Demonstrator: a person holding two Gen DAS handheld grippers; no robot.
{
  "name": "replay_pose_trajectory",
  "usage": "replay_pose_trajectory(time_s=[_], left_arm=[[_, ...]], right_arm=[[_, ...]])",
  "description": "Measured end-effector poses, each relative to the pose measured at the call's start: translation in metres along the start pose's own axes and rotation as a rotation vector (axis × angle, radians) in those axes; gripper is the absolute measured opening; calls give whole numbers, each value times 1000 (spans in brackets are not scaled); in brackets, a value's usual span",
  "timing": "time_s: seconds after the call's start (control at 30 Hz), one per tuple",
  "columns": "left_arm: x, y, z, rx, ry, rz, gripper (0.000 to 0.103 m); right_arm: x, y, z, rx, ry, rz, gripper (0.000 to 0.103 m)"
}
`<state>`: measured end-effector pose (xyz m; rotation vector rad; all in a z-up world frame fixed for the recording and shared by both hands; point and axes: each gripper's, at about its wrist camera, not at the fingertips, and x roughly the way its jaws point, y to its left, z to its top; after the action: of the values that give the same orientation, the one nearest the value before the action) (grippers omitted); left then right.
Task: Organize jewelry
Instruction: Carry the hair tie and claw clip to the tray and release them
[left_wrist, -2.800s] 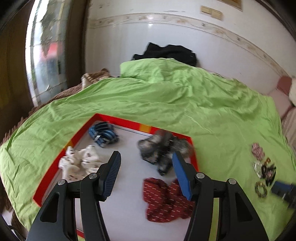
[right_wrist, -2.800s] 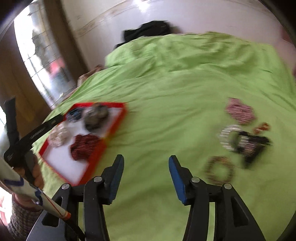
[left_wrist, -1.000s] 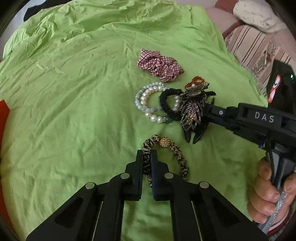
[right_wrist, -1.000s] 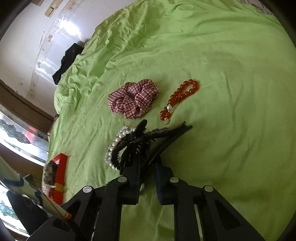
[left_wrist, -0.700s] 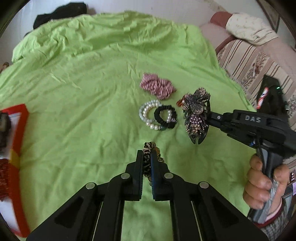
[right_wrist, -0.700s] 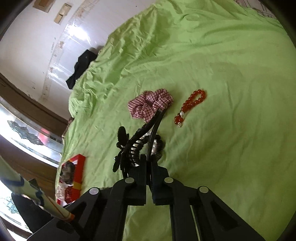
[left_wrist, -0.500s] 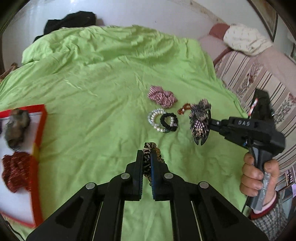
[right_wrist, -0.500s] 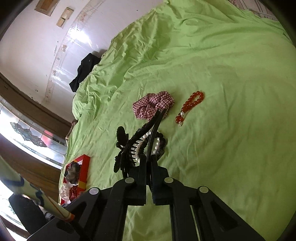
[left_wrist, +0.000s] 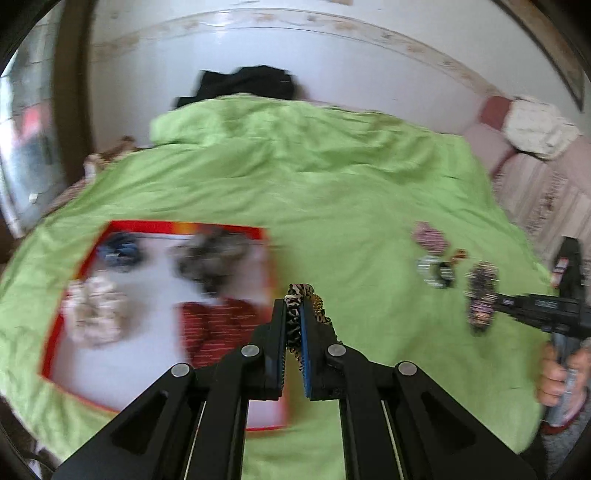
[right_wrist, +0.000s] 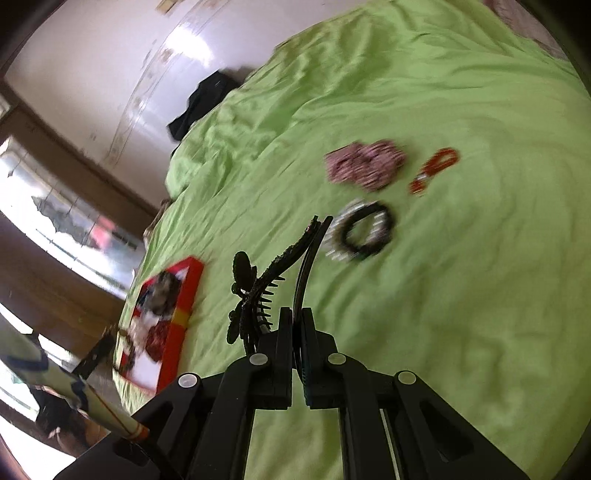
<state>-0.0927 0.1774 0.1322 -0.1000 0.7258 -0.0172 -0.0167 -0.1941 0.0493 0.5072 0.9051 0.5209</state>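
Note:
My left gripper (left_wrist: 294, 310) is shut on a leopard-print scrunchie (left_wrist: 295, 295) and holds it above the right edge of the red-rimmed tray (left_wrist: 177, 227). The tray holds several scrunchies. My right gripper (right_wrist: 296, 314) is shut on a black beaded hair claw (right_wrist: 266, 277), lifted above the green bedspread; the claw also shows in the left wrist view (left_wrist: 480, 295). On the bedspread lie a plaid scrunchie (right_wrist: 364, 164), a red bead bracelet (right_wrist: 434, 170), a pearl bracelet (right_wrist: 341, 229) and a black hair tie (right_wrist: 365, 230).
The green bedspread (left_wrist: 332, 177) covers the whole bed. A black garment (left_wrist: 247, 85) lies at the far edge by the white wall. A striped sofa with cushions (left_wrist: 532, 155) stands on the right. A window (right_wrist: 74, 221) is on the left.
Both grippers closed on their items and lifted them. My left gripper has swung left with the leopard scrunchie to over the tray. The right gripper holds the claw raised.

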Motion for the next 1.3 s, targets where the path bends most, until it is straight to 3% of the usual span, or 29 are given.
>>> replay_pose_trajectory(time_s=[0.13, 0.37, 0.53, 0.73, 0.97, 1.3], left_arm=[[0, 53, -7, -55, 2, 121, 7], [-1, 123, -19, -180, 3, 241, 7], [5, 152, -30, -263, 46, 247, 7], [12, 181, -39, -352, 76, 247, 7], [17, 190, -44, -355, 91, 346, 7], [26, 197, -47, -383, 118, 369, 7]], right_arm=[[17, 37, -12, -30, 57, 66, 5], [66, 119, -26, -106, 187, 189, 5], [111, 181, -48, -180, 288, 261, 5], [169, 234, -71, -252, 358, 264, 5], [214, 250, -88, -245, 413, 267, 5], [219, 246, -77, -219, 395, 254, 5]])
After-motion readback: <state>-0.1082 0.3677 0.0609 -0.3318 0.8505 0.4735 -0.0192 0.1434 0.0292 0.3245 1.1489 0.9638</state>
